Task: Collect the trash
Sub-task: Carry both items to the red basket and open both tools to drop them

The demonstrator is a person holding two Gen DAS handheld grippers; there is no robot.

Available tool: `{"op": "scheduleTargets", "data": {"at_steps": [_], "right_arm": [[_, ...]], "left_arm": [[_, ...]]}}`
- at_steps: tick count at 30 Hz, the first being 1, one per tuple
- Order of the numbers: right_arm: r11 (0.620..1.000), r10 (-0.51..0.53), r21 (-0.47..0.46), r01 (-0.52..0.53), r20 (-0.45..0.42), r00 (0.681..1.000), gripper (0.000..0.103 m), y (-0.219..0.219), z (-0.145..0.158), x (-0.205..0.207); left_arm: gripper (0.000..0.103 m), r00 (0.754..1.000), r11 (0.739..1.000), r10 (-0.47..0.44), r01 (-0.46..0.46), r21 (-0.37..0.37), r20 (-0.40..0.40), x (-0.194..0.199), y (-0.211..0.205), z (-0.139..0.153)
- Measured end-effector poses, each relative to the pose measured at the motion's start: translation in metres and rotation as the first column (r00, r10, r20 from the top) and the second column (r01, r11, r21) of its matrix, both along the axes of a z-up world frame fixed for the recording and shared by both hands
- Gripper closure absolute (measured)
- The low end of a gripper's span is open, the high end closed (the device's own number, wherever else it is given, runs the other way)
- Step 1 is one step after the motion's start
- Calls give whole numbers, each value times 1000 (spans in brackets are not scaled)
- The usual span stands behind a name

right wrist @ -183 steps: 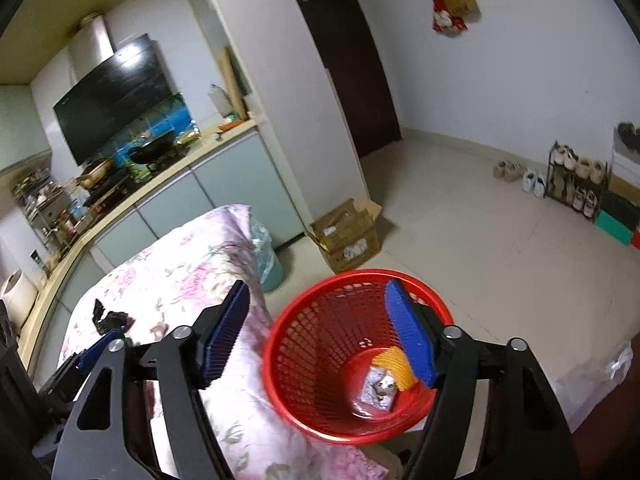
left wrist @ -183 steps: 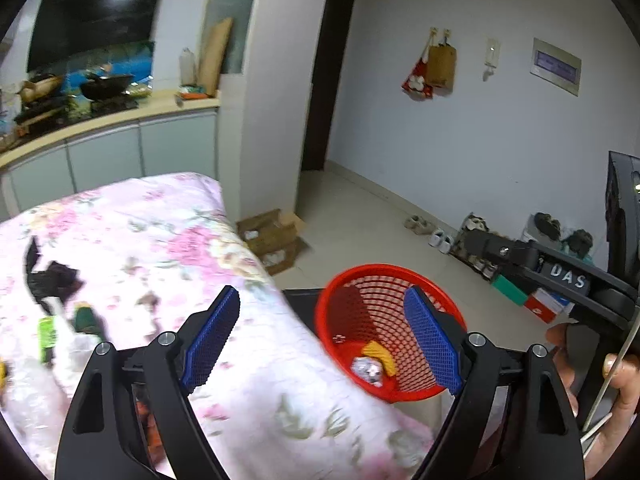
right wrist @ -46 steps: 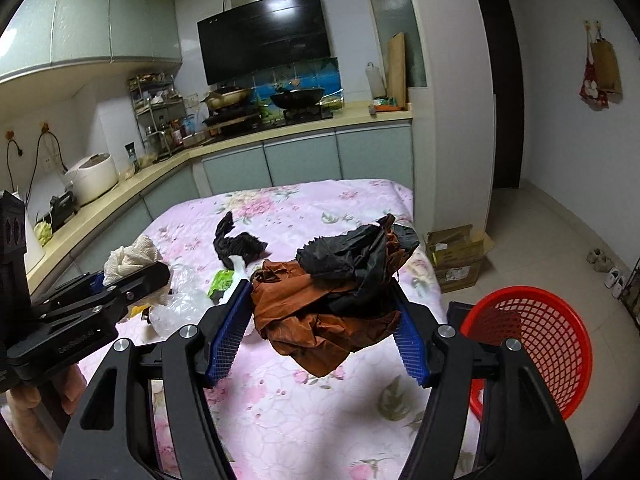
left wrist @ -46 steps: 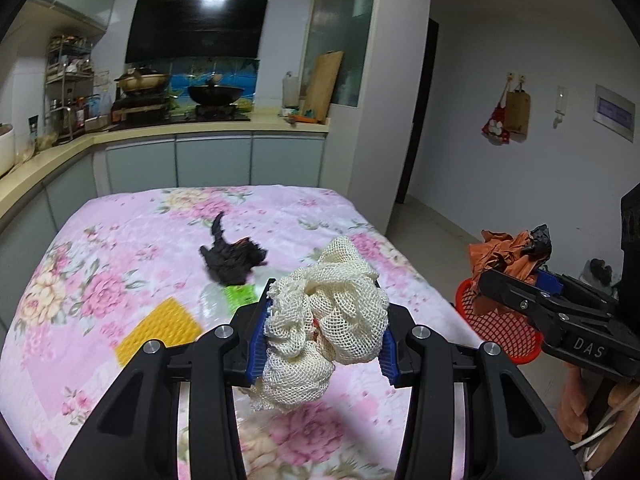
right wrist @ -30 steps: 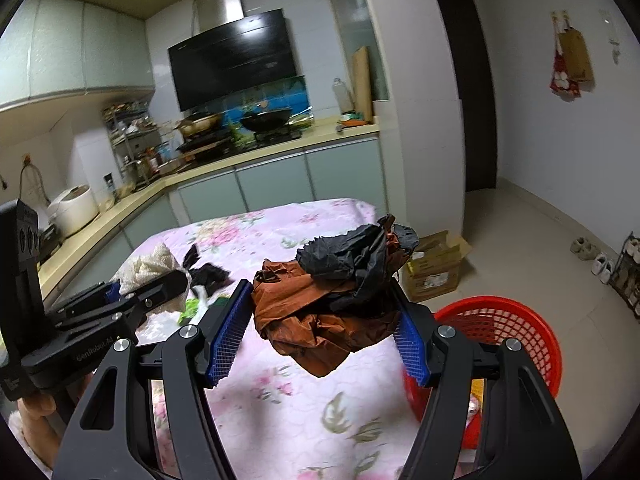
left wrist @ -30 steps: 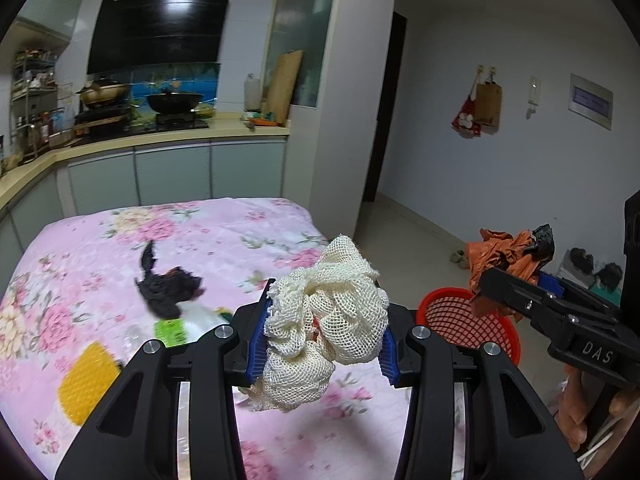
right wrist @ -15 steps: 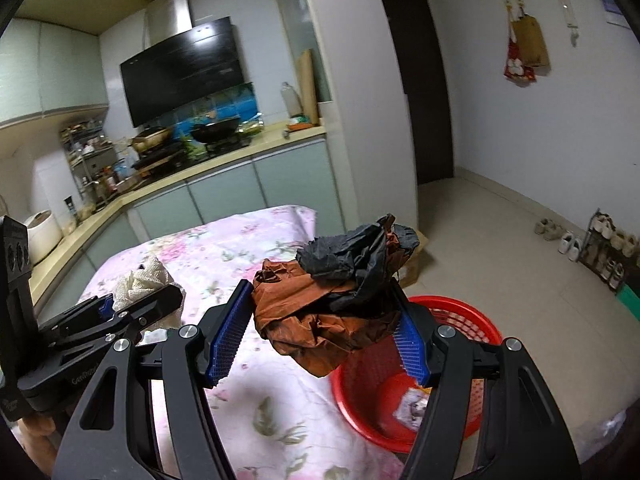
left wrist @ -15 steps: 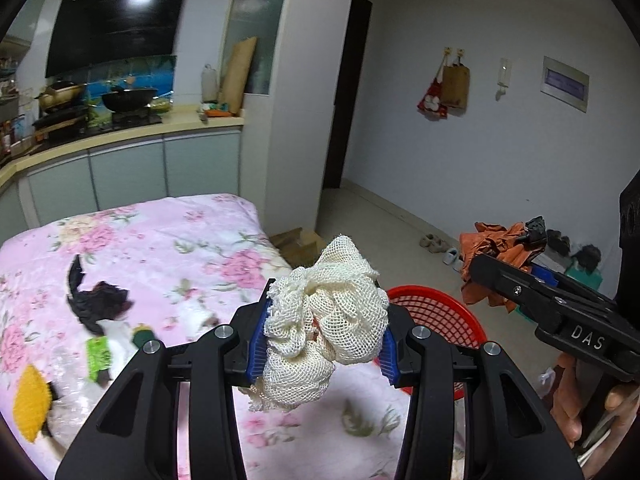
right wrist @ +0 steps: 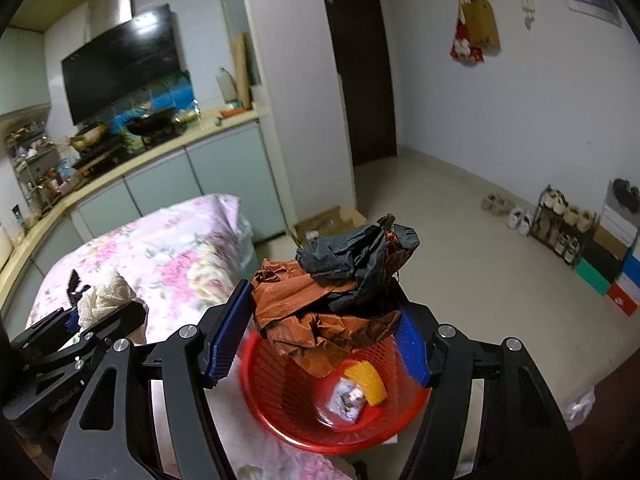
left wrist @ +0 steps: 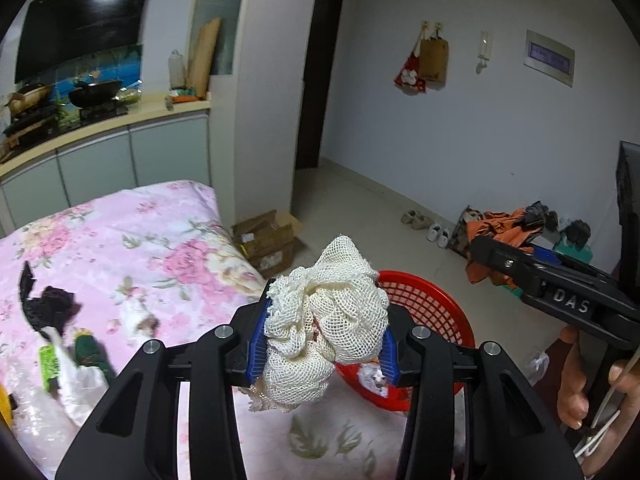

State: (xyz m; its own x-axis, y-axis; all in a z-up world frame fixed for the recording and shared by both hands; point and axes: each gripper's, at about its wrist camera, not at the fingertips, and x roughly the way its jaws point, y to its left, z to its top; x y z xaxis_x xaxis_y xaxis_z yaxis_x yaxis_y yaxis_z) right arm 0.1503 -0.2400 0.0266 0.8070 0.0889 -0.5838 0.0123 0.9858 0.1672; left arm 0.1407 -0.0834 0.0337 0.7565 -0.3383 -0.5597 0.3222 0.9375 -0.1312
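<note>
My left gripper point(left wrist: 322, 340) is shut on a cream mesh wad point(left wrist: 326, 328) and holds it over the table's edge, just left of the red basket point(left wrist: 436, 308). My right gripper point(right wrist: 320, 336) has its jaws spread wider; a crumpled brown and black bag bundle point(right wrist: 340, 292) still sits between them, right above the red basket point(right wrist: 280, 400). The basket holds a yellow piece point(right wrist: 366, 384) and a silvery wrapper point(right wrist: 346, 398). The right gripper with the bundle also shows in the left wrist view point(left wrist: 508, 232).
The floral pink cloth point(left wrist: 120, 248) bears a black scrap point(left wrist: 48, 308), green wrappers point(left wrist: 86, 350) and clear plastic point(left wrist: 24, 392). A cardboard box point(left wrist: 264, 240) stands on the floor beyond the table. Shoes and a shoe rack point(right wrist: 560, 224) line the right wall.
Both grippers swung right toward the red basket. The right gripper now hangs over the basket and its jaws have spread apart around the bag bundle. The left still grips the mesh wad.
</note>
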Motion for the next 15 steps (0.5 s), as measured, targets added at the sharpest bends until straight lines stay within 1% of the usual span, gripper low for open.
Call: {"op": "scheduleTargets", "data": {"at_steps": [8,15], "right_arm": [[997,-66,28,68,-69,995,39,-19,-15,11],[993,-88,62,96,-119,989,38,-30,-26,20]], "left_arm": [[61,992,996,-89,89,6,-91,21,-44,-30],[61,978,988,-139,146,39,-154,30,-80,-59]]}}
